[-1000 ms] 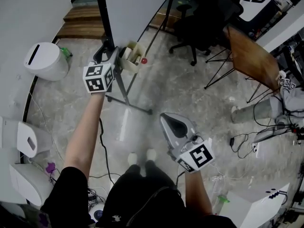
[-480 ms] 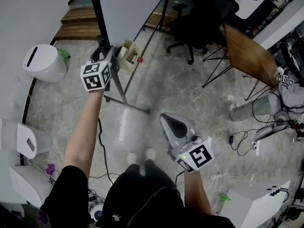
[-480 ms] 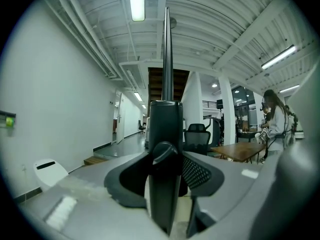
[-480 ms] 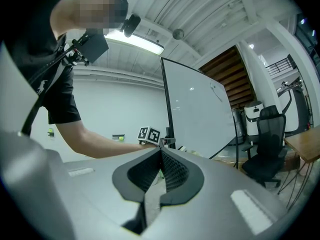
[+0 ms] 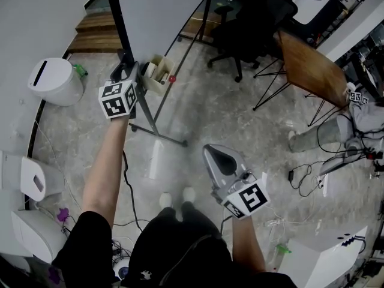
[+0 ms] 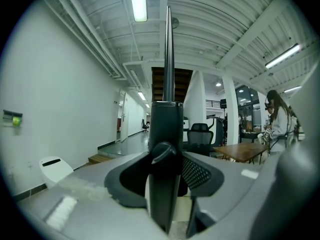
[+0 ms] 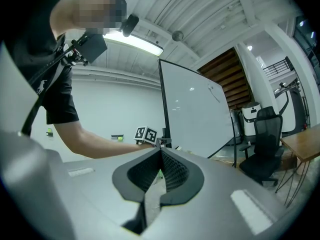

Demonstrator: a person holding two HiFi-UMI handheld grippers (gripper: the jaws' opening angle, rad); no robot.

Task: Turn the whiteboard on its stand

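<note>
The whiteboard stands at the far side of the room, a little to the left, on a black stand whose foot lies on the pale stone floor. From above the board looks like a big grey-white sheet. In the right gripper view it is seen from the front, upright, with a few thin marks on it.

The person stretches the left arm forward, and the left gripper is at the near left edge of the board. Its claw is closed around a black upright there, and both dark pads lie against this bar from its two sides. On the bar, just between the pads, there is a round black knob. Above the bar the thin edge of the board goes straight up toward the ceiling. I cannot tell if the bar belongs to the stand or to the frame of the board.

Just to the right of this gripper a small tray hangs on the board, with some pale things in it and a small red ball beside it.

The right gripper is held low and near the person's body, well apart from the board. Its claw is closed, the pads meet at the tips, and it holds nothing.

Farther right are a black office chair and a brown wooden table. At the far left stands a white bin.
</note>
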